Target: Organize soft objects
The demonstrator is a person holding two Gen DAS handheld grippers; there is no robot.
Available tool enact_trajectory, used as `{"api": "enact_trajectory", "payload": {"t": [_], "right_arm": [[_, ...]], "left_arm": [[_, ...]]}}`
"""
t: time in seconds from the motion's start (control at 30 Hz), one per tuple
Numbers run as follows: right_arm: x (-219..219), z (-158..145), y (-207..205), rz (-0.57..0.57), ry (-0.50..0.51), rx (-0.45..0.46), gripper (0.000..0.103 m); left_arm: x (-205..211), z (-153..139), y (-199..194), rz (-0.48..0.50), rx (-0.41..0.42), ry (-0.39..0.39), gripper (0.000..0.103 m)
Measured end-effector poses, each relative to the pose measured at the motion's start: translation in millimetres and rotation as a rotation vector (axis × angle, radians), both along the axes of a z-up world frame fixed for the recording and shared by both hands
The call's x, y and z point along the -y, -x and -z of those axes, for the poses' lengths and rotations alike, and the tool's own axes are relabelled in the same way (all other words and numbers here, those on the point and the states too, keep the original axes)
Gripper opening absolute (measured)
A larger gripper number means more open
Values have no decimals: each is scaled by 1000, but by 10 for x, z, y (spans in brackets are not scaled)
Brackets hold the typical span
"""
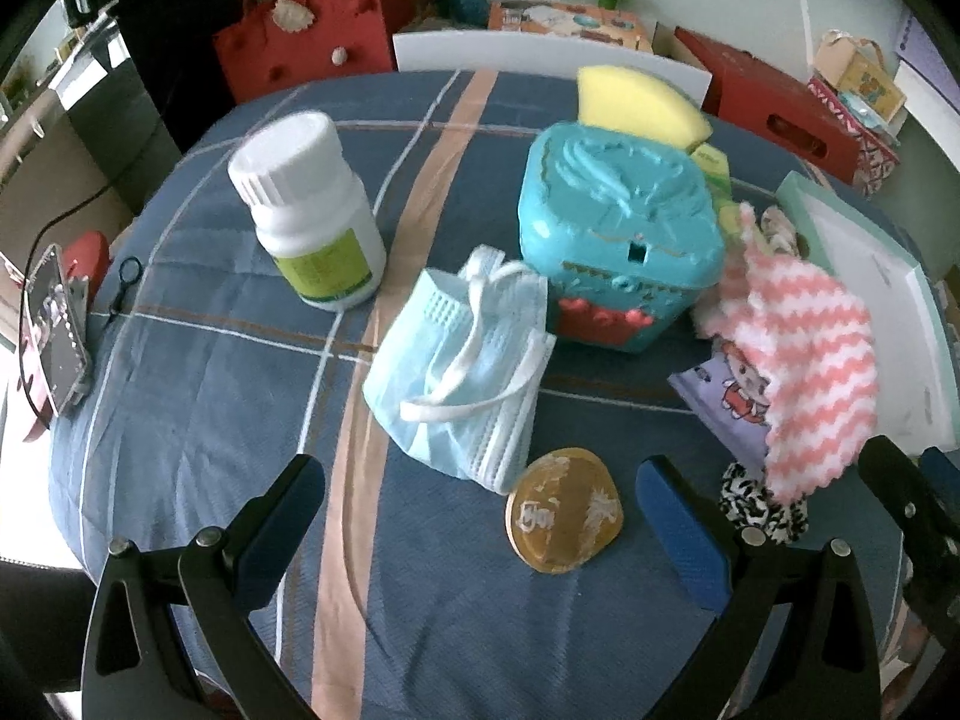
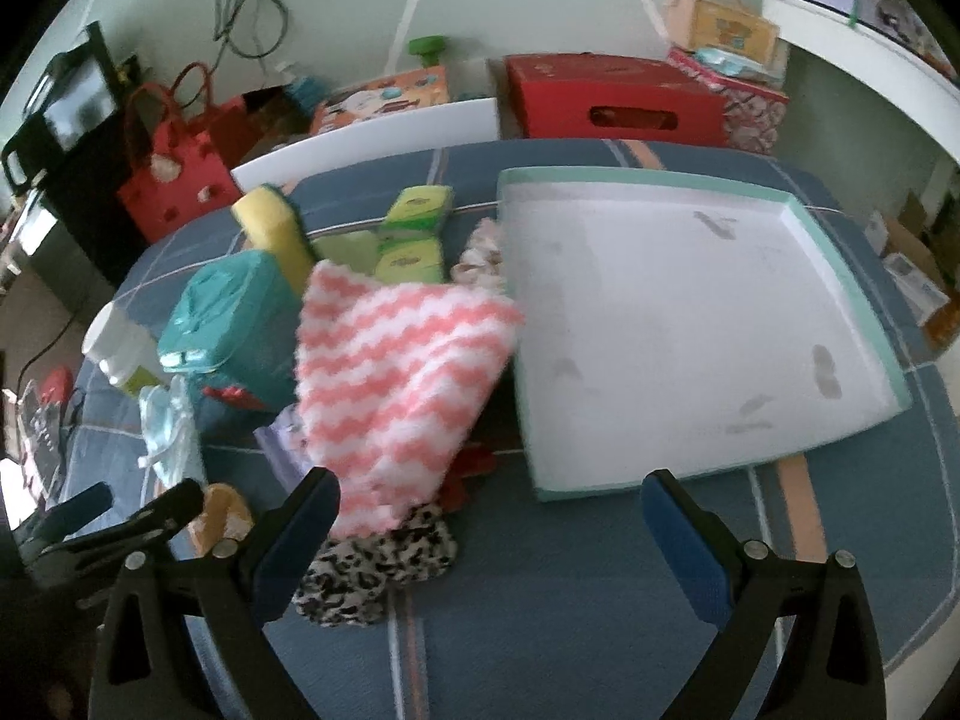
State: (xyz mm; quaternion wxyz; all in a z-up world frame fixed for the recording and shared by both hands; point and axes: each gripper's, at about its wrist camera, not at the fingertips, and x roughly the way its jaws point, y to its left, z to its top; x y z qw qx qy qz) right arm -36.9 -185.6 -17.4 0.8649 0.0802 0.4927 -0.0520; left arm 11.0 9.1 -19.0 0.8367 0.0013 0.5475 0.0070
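Purple pouch (image 1: 729,396) half under striped cloth (image 1: 798,354)

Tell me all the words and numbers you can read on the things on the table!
None can be read for sure.
White bottle: the green label has print, too small and blurred.
Round yellow disc: white marks, too worn to read.
Purple packet: a cartoon picture, no clear words.
Green boxes: an oval logo, too blurred.
Orange box behind the table: pictures only, too blurred.
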Motion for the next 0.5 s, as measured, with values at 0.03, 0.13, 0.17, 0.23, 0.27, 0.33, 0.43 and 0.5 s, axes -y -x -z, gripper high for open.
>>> {"api": "enact_trajectory", "payload": {"t": [0.03, 0.13, 0.17, 0.23, 0.27, 0.33, 0.43, 0.5], "right_arm": [[-14, 5, -8, -7, -6, 0, 102], [-24, -14, -29, -13, -2, 5, 102], [-17, -36, -31, -11, -7, 11, 102], [2, -109, -38, -16, -22, 35, 102], [-2, -137, -43, -30, -27, 41, 102], [-32, -163, -45, -86, -36, 30, 102], [-76, -133, -46, -175, -52, -40, 102], [-93, -104, -63, -228, -73, -109, 102]], "left_arm": [[0, 28, -14, 7, -13, 15, 103], [-21, 95, -54, 16, -36, 33, 103], [-29, 112, -63, 14, -41, 31, 103], [-65, 146, -79, 10, -54, 46, 103], [-79, 162, -84, 8, -61, 59, 103], [-128, 206, -97, 2, -85, 94, 103], [-190, 264, -111, -17, -112, 105, 103], [-227, 288, -105, -22, -122, 97, 103]]}}
